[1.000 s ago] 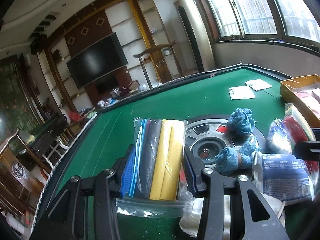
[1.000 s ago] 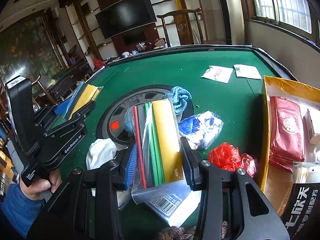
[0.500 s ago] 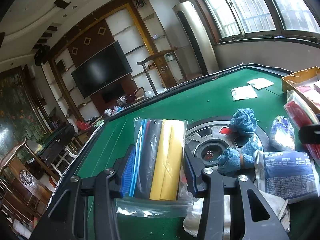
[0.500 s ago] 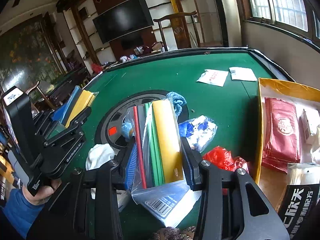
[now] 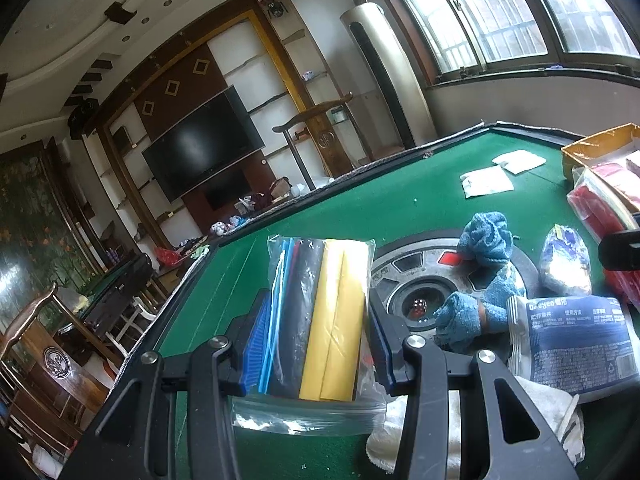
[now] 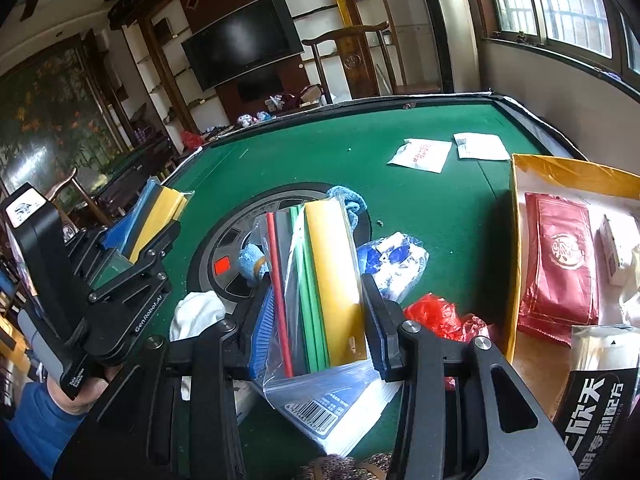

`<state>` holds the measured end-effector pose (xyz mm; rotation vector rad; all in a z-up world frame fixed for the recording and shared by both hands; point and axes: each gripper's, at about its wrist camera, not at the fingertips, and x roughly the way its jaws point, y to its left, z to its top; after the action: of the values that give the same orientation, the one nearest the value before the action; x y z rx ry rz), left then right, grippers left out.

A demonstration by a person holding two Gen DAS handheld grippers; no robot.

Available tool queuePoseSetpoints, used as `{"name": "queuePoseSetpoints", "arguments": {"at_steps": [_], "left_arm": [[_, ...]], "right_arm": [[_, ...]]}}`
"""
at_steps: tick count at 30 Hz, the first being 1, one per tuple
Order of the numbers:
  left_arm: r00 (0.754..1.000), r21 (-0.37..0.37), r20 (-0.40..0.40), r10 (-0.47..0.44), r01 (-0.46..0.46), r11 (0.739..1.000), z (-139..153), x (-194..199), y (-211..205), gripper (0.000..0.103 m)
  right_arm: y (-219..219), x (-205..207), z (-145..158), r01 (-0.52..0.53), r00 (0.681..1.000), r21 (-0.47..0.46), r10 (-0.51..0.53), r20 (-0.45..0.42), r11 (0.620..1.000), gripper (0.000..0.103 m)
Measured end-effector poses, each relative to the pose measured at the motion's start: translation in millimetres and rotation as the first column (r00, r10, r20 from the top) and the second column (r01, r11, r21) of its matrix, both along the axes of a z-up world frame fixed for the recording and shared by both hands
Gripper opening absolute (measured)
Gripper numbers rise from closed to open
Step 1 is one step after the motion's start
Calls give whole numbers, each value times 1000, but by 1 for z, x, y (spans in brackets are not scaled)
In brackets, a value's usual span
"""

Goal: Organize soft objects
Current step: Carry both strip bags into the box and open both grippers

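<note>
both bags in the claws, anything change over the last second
Almost nothing. The left claw stays shut on its zip bag of coloured sheets, and the right claw on its own zip bag. The views only tilt slightly. The blue cloths, red bag and yellow box lie unmoved.

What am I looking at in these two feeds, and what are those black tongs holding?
No robot arm here: a person holds a pair of tongs in each hand, with a fisheye camera on each looking along the fingers. The left wrist view shows the left tongs shut on a clear bag of coloured sheets. The right wrist view shows the right tongs shut on a similar bag, with the left tongs off to the side. On the green table lie blue cloths, a white cloth, a red plastic bag, small packets and a yellow box.
</note>
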<state>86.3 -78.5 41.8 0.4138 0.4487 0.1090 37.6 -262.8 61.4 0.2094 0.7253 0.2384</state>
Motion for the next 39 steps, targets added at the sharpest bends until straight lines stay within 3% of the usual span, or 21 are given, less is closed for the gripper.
{"name": "queuePoseSetpoints", "arguments": {"at_steps": [14,18,21,23,24,27,33,35,39], "left_arm": [[1000,1,-11,4,-4,1000,1,0,3,45],[1000,-36,-16,-14,13,999,9,-2,7,45],[995,-145,-51,-89,81,986,25,-9,9,45],[981,-248,-81,-178,153,957,36,-15,7,45],[968,-317,-90,-235,196,928,44,-20,4,45],[929,-420,-114,-353,277,864,56,-28,-9,45],[876,-488,-158,-456,333,807,64,-30,-68,46],[841,-516,-195,-504,349,782,62,-27,-99,46],[786,-549,-264,-558,354,757,48,-16,-158,46]], "right_arm": [[-8,1,4,18,1000,4,-18,14,1000,40],[-42,-1,18,124,991,22,-125,48,992,40],[-85,-2,24,252,967,75,-254,25,965,40],[-115,-4,22,345,938,94,-346,-3,934,40],[-127,-4,21,377,926,97,-376,-21,921,40],[-163,-9,19,463,887,138,-459,-61,876,40],[-215,-27,24,569,822,143,-562,-93,810,40],[-229,-28,22,589,808,116,-578,-113,800,40],[-245,-27,17,617,785,88,-603,-141,782,40]]}}
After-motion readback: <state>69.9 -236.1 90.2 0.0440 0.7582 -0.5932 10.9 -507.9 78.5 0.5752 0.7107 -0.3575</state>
